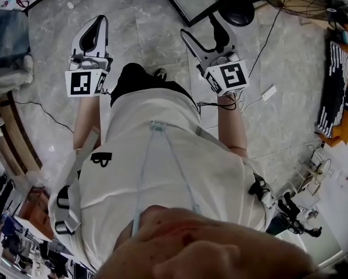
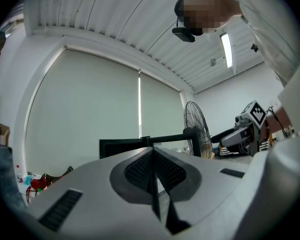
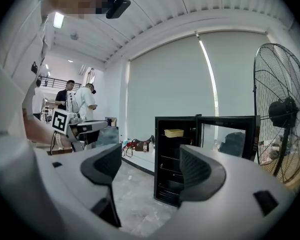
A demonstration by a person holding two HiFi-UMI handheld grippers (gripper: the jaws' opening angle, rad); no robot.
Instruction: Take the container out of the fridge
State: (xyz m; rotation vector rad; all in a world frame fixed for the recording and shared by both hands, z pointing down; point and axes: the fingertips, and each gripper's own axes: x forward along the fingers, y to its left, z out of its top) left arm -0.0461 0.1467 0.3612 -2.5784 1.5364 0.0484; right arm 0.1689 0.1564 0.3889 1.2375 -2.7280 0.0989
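Person's torso: a white shirt [image 1: 162, 156] fills the near part of the head view, both forearms reaching forward over the floor.
Left gripper: the left gripper [image 1: 98, 28] is held out at the left, its marker cube nearest the body. Its own view shows the two jaws pressed together with nothing between them.
Right gripper: the right gripper [image 3: 147, 169] is held out at the right, level with the left one. Its jaws stand wide apart, with only open air between the pads.
Floor: grey marbled tiles [image 1: 150, 34] lie under both grippers.
Fridge: a small black fridge [image 3: 182, 184] stands on the floor beyond the right gripper, its glass door [image 3: 227, 131] swung open to the right.
Container: a pale yellow container [image 3: 174, 133] sits on the top shelf inside the fridge, well apart from both grippers.
Fan: a tall black cage fan [image 3: 282, 114] stands right of the fridge.
Far left: two people [image 3: 79, 101] stand in the background.
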